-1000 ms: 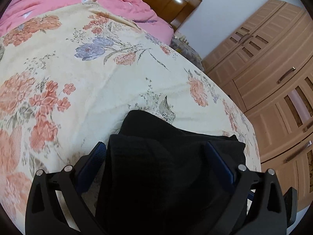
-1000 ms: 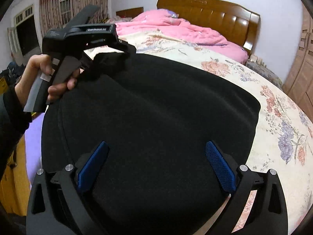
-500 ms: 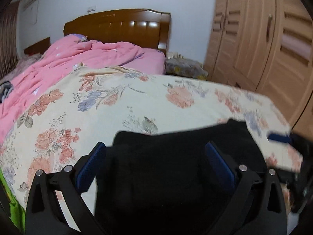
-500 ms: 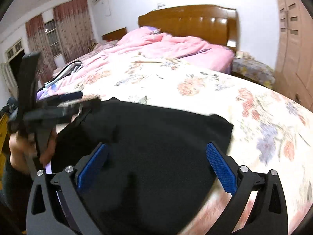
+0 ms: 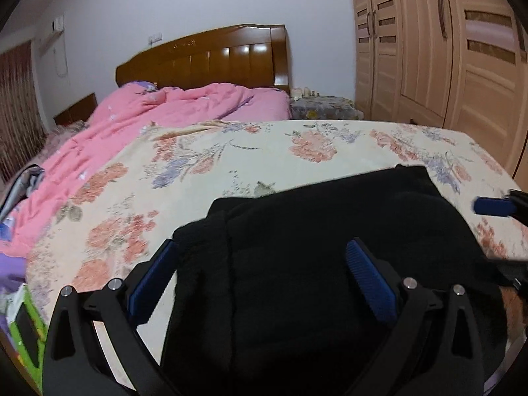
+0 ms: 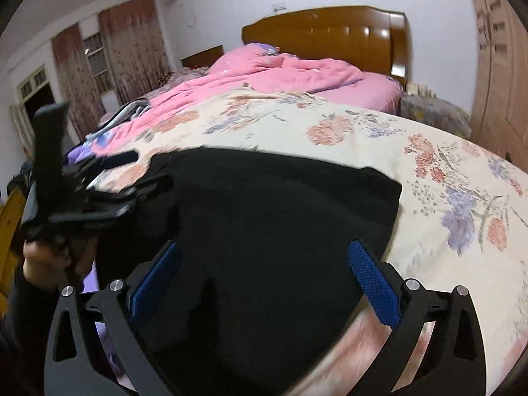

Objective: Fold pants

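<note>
We see the black pants (image 5: 313,247) lying folded on the floral bedspread (image 5: 231,165) at the near end of the bed, under both of our claws; the left claw (image 5: 264,277) and right claw (image 6: 264,274) are spread wide, gripping nothing

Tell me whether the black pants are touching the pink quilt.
Apart. In the left wrist view, a wide stretch of floral bedspread separates the black pants from the pink quilt.
</note>
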`<state>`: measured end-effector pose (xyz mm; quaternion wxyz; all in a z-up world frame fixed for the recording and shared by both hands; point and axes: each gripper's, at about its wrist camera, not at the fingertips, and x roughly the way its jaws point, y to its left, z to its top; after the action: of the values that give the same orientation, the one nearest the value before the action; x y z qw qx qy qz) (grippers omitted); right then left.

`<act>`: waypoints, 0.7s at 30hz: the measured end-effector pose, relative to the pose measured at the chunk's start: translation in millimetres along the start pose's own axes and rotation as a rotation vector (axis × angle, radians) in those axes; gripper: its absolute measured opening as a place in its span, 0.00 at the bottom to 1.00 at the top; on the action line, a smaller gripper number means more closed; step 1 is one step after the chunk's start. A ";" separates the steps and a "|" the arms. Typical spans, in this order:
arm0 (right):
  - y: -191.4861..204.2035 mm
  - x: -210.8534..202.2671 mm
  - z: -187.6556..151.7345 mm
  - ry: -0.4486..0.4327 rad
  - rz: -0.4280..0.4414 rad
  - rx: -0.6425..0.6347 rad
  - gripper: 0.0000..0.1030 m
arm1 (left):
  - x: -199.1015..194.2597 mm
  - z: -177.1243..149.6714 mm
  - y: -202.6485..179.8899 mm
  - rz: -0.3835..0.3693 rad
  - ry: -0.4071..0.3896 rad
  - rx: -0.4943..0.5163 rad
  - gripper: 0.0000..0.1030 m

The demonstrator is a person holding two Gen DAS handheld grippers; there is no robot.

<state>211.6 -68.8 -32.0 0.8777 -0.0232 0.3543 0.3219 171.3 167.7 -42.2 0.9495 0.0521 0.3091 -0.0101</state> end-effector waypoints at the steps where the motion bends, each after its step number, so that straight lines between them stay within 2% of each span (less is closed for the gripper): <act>1: 7.1 -4.0 -6.9 0.001 0.009 -0.014 0.95 | -3.9 -4.1 -0.7 0.010 0.004 0.003 0.98; 5: 25.4 5.6 -38.5 0.047 -0.011 -0.087 0.96 | -11.8 -24.0 -6.4 0.046 0.029 0.017 0.98; 7: 22.1 6.4 -46.5 0.003 0.000 -0.071 0.96 | -4.5 -36.5 -11.7 0.071 0.072 0.047 0.98; 10: 22.6 6.2 -46.5 0.015 0.000 -0.075 0.96 | -5.3 -49.9 -1.3 0.018 0.027 -0.038 0.99; 13: 26.2 -0.7 -45.2 0.026 -0.035 -0.060 0.96 | -8.9 -52.4 -1.3 0.026 0.012 -0.034 0.99; 15: 30.3 -13.2 -45.8 0.014 -0.073 -0.046 0.96 | -23.5 -51.9 -3.7 0.070 0.003 -0.032 0.98; 17: 37.6 -36.1 -54.5 -0.048 -0.133 -0.050 0.96 | -44.4 -55.6 -10.7 0.118 -0.039 0.012 0.98; 20: 44.7 -55.6 -76.8 -0.085 -0.147 -0.028 0.96 | -76.1 -72.0 -29.1 0.273 -0.075 0.073 0.98; 21: 46.6 -58.4 -83.1 -0.085 -0.157 -0.019 0.96 | -82.3 -77.7 -32.9 0.296 -0.081 0.073 0.98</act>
<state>102.4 -86.2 -48.2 0.9142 -0.0457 0.3107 0.2562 57.5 142.1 -59.3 0.9498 0.1311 0.2590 0.1166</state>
